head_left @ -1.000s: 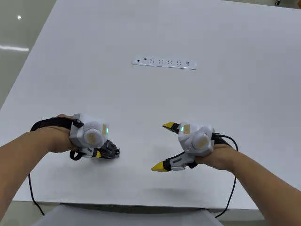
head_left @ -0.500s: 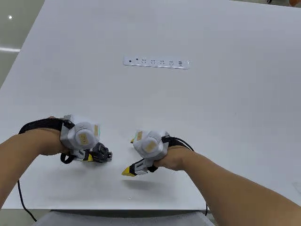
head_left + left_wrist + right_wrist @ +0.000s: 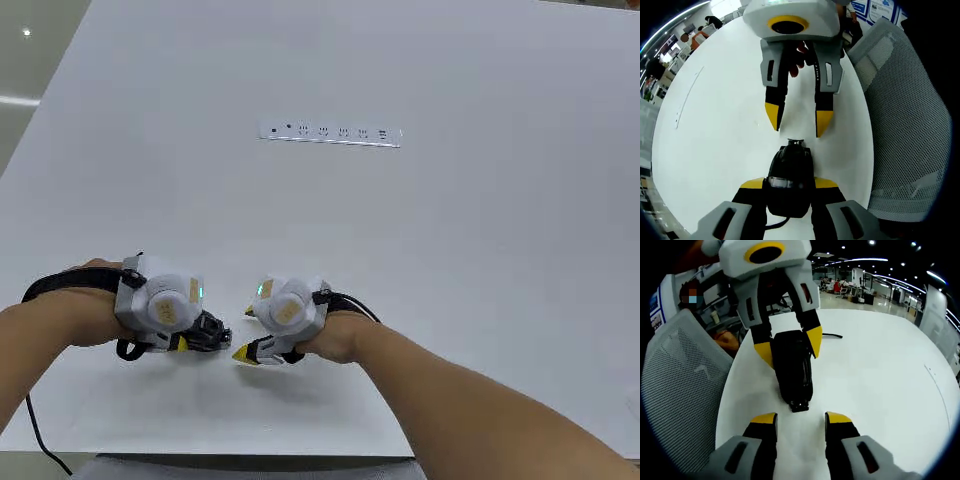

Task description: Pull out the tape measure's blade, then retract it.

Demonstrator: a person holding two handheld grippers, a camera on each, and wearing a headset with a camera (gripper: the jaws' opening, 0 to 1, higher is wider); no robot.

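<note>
The left tongs (image 3: 205,335) are clamped across the sides of the black tape (image 3: 210,328), holding it low at the front edge of the bench (image 3: 420,230); I cannot tell whether the case rests on the surface. In the left gripper view the yellow pads (image 3: 752,183) press both flanks of the case, and the hook (image 3: 796,142) at the blade's mouth points straight at the right tongs (image 3: 798,120). Those are open, tips spread wider than the hook and just short of it. The right gripper view shows the same from the other side: the right tongs (image 3: 801,419) gape at the bottom, with the tape's (image 3: 792,367) mouth end just ahead of them. The step in hand looks to be taking hold of the hook, with the blade not yet drawn out. To do it well, the right tongs should ease forward until the pads sit on either side of the hook tab and the first bit of blade, not on the case, then close firmly. The tab is small and thin, so a shallow bite may slip. The pull should run straight along the blade's line, away from the left tongs, with no twist. The left grip must stay firm, or the case will drag along.
</note>
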